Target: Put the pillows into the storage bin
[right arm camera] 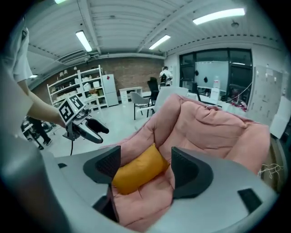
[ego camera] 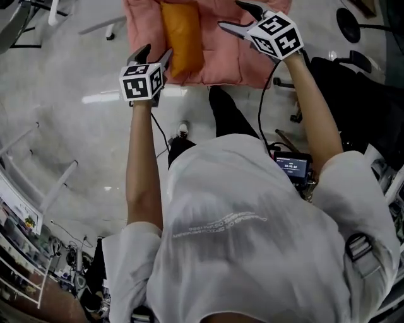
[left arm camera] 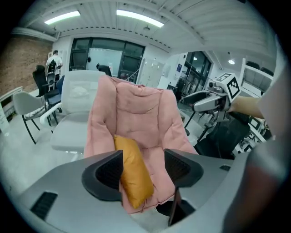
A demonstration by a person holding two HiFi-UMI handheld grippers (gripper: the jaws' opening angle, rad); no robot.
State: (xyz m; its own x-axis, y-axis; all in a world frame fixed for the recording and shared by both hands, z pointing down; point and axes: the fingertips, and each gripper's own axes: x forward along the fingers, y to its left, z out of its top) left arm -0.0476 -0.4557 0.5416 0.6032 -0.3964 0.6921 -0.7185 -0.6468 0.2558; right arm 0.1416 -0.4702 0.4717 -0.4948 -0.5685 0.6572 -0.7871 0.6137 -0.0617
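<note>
An orange pillow (ego camera: 182,38) lies on the left half of a pink padded lounge chair (ego camera: 233,57). My left gripper (ego camera: 158,53) hovers at the chair's front left corner, open, just short of the pillow's near end. In the left gripper view the pillow (left arm camera: 134,175) shows beyond the gap, apart from the pads. My right gripper (ego camera: 235,16) is held over the chair's right side, open and empty. From its own view the pillow (right arm camera: 136,173) lies on the pink chair (right arm camera: 213,132) beyond the spread jaws (right arm camera: 145,168). No storage bin is in view.
A pale grey armchair (left arm camera: 77,104) stands left of the pink chair. Black office chairs (ego camera: 353,63) and a black seat (left arm camera: 218,136) crowd the right side. White shelving (right arm camera: 86,86) lines a brick wall. People stand far back by the glass wall (left arm camera: 54,59).
</note>
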